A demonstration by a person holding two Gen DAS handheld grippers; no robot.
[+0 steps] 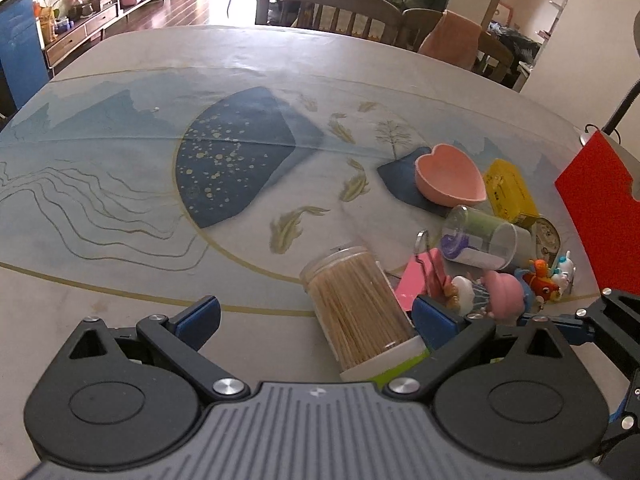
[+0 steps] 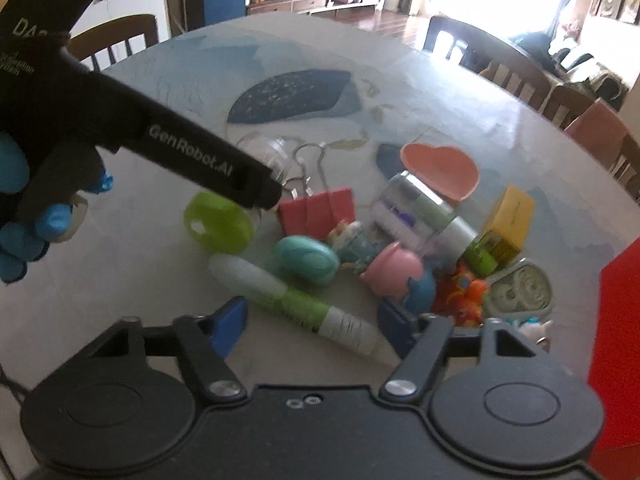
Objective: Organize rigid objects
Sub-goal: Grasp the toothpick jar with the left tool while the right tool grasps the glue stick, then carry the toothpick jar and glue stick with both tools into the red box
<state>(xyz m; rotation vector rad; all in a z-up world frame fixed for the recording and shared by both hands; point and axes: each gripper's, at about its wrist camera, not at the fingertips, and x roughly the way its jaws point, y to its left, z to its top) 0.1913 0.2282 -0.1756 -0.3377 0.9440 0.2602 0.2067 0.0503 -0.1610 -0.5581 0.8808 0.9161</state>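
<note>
While the left gripper (image 1: 316,322) stands with its jaws wide apart, the toothpick jar (image 1: 358,312) lies on its side between them, its clear bottom pointing away and its white-and-green lid toward the camera; neither blue pad seems to touch it yet. To take it well, I judge the jaws should close squarely across the cylinder's middle, since a smooth round wall can roll or squirt out of a skewed pinch, and the pink binder clip (image 1: 420,280) just beside it could be dragged along.

Further right on the table (image 1: 120,160) sits the clutter: a pink heart-shaped dish (image 1: 450,180), a tipped clear jar (image 1: 480,238), a yellow box (image 1: 510,192), and small figurines (image 1: 504,290).

The right gripper (image 2: 312,326) also hangs open over this heap, with a white-and-green glue stick (image 2: 292,304) lying slantwise between its jaws, beside a teal round case (image 2: 306,260). This view is blurred.
</note>
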